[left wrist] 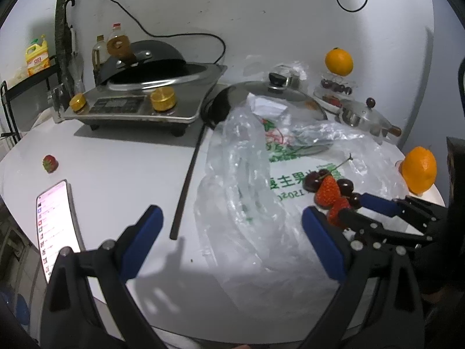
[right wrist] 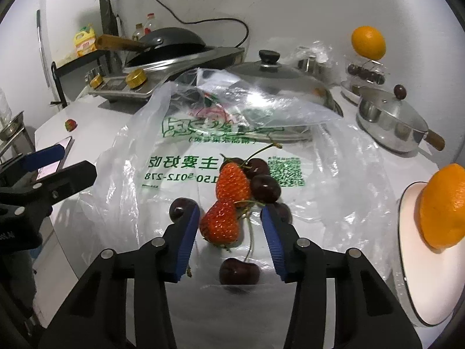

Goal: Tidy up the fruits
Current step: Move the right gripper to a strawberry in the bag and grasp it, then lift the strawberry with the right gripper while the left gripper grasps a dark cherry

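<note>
I am looking down my right gripper [right wrist: 231,218] at a heap of fruit lying on a clear plastic bag [right wrist: 180,168] spread over the white counter [left wrist: 122,171]. Its blue fingers [right wrist: 186,238] are standing on either side of the near strawberry [right wrist: 221,222] — the pads are not pressing on it, gaps are showing on both sides, so nothing is gripped. A second strawberry [right wrist: 232,181] is lying just behind the first, touching it, with dark cherries [right wrist: 265,187] crowding its right side; one more cherry [right wrist: 239,270] is sitting nearer me between the fingers, and another [right wrist: 180,208] is peeking past the left fingertip. My left gripper [left wrist: 232,221] is hovering with its fingers [left wrist: 144,238] spread wide and empty over the bag's edge, beside a phone [left wrist: 56,226] lying face up with its screen lit. A lone strawberry [left wrist: 50,163] is lying well apart on the bare counter at the left. An orange [right wrist: 444,206] is resting on a white plate [right wrist: 412,250] at the right — another orange [right wrist: 368,42] is perched on top of a tiered stand [right wrist: 364,74] holding more cherries near the wall.
</note>
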`<state>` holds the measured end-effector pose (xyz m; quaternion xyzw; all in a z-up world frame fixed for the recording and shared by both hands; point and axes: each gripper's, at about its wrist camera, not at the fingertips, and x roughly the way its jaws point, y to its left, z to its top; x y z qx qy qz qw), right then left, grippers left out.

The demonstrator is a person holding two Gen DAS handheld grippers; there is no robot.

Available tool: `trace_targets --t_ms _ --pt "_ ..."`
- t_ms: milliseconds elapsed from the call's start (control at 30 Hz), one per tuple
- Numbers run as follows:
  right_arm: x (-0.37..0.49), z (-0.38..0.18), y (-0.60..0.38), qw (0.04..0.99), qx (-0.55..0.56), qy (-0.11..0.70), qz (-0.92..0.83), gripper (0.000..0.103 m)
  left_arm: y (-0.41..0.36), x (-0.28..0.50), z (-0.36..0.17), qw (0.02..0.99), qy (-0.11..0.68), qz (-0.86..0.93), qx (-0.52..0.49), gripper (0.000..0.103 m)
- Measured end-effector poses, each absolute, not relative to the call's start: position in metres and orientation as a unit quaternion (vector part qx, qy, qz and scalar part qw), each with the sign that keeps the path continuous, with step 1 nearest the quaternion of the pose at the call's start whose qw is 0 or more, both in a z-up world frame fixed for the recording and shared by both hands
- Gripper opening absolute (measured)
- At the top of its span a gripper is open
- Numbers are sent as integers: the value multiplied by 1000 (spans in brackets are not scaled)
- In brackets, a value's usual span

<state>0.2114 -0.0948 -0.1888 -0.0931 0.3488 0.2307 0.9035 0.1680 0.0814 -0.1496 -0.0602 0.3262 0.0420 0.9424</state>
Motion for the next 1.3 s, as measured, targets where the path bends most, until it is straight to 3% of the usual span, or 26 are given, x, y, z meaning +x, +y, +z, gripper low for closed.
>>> trace_targets --t_ms 433,600,1300 --pt "216 -200 -91 892 -93 364 251 44 72 170 -145 945 321 39 -45 97" --pt "217 -202 -90 890 -96 367 255 34 65 171 -142 947 318 39 -35 97" --pt "204 -149 -150 924 -50 292 241 34 3 188 -137 949 314 -16 20 94"
